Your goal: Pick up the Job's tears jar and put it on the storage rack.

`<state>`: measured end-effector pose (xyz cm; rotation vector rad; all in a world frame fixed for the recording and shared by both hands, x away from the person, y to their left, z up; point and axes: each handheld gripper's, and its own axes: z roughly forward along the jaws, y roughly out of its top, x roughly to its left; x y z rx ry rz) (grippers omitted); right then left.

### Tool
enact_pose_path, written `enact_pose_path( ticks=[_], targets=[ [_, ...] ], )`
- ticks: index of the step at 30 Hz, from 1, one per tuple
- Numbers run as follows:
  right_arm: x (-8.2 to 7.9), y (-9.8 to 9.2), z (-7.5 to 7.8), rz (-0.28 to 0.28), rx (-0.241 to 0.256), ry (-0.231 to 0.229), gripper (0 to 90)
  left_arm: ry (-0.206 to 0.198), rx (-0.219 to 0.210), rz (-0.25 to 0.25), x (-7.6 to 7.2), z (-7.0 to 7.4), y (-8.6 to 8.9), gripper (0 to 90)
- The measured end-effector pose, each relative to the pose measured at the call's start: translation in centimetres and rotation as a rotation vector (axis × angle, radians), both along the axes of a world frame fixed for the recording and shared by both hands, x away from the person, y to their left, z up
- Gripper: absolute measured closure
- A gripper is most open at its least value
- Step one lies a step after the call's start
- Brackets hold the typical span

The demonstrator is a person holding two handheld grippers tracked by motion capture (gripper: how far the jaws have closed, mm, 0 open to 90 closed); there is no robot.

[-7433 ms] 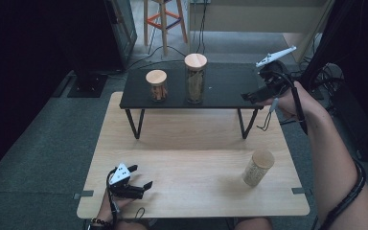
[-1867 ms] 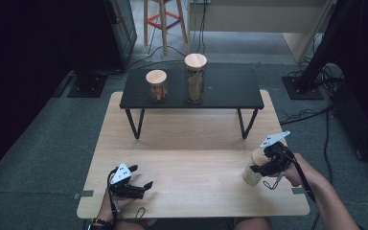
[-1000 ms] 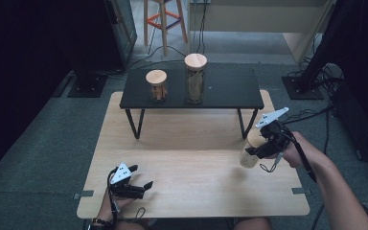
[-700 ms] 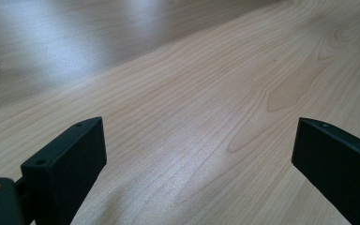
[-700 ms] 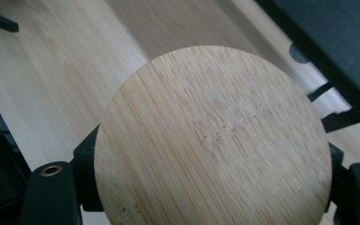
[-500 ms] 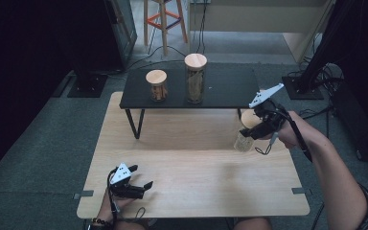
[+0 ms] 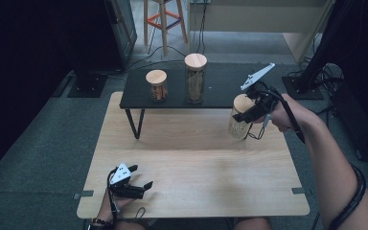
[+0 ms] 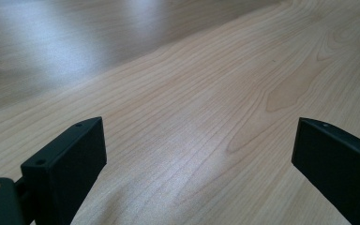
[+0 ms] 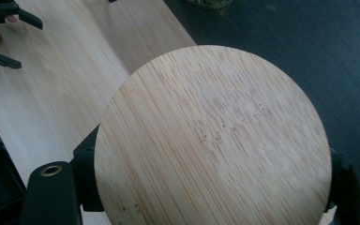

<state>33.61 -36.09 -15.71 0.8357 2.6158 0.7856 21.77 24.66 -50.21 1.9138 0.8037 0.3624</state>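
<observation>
Bamboo-lidded and glass-walled, the jar [image 7: 240, 119] is hanging in my right gripper [image 7: 247, 111], whose jaws are clamping its sides just under the lid [image 9: 213, 136], lifted off the wooden table [image 7: 196, 158] beside the black shelf's [image 7: 220, 86] right end. My left gripper [image 7: 133, 184] is resting at the table's near left, jaws spread wide and gripping nothing.

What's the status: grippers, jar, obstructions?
Right gripper shut on the wooden-lidded glass jar, held above the light wooden table. Left gripper open, resting on table. Two lidded jars on black shelf, left of carried jar.
</observation>
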Motion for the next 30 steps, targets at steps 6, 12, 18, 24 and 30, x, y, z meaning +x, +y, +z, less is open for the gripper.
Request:
enact_pose_path(
  ticks=[6, 12, 18, 24, 30],
  targets=[
    [0.7, 0.1, 1.3, -0.004, 0.000, -0.009, 24.7, 0.001, -0.001, -0.002, 0.0, 0.0, 0.0, 3.4],
    [1.3, 0.2, 2.2, -0.004, 0.000, -0.015, 24.7, 0.002, -0.001, -0.001, 0.0, 0.0, 0.0, 3.4],
    [1.9, 0.4, 3.1, 0.003, -0.002, -0.018, 24.7, 0.003, -0.001, 0.000, 0.1, 0.0, 0.0, 3.4],
    [2.6, 0.4, 3.8, -0.001, 0.005, -0.023, 24.7, 0.006, -0.001, 0.003, 0.1, 0.0, 0.0, 3.5],
    [3.6, 0.6, 4.2, -0.005, 0.009, -0.018, 24.6, 0.011, 0.003, 0.002, 0.2, 0.1, -0.1, 3.5]
  ],
)
